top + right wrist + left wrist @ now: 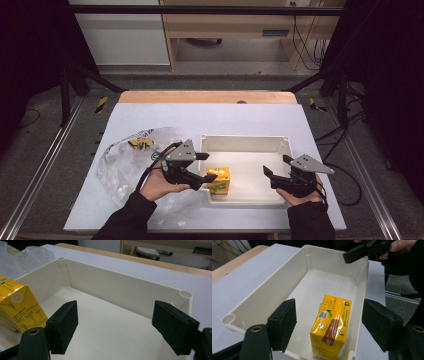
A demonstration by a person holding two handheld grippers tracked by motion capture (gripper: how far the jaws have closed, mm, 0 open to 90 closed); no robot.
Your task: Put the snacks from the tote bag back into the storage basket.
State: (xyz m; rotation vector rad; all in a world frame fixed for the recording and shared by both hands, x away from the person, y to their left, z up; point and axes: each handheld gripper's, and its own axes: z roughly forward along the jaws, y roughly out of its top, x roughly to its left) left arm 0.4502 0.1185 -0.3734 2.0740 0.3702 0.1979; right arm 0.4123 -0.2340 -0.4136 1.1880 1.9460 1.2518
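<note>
Left gripper (pixel 204 169): jaws wide apart, gripping nothing; poised over the tray's left end, near the table's front edge; pads stand clear on either side of the carton in the left gripper view, touching neither face.
Right gripper (pixel 276 167): jaws wide apart, empty; held at the tray's right end, pointed inward across the tray floor; bare tray floor between the pads (pixel 62 326) in the right gripper view.
Table (pixel 220 117): white top, wooden strip along the far edge; carries tray and bag in its front half.
Plastic bag (pixel 122 160): clear, crumpled, lying at the table's left side, just beside the tray's left wall; something yellow and black inside near its far end, too small to identify.
Tray (pixel 245 141): cream-coloured, rectangular, shallow-walled, round posts at its corners; set right of the table's centre, long side parallel to the front edge.
Carton (pixel 219 180): yellow drink carton with green and brown print; standing upright inside the tray, in its front left corner, close against the front wall; away from the right gripper, with bare tray floor between.
Hands: left hand (pixel 159 182) and right hand (pixel 300 196), dark sleeves, entering from the table's front edge, each wrapped around its gripper body.
</note>
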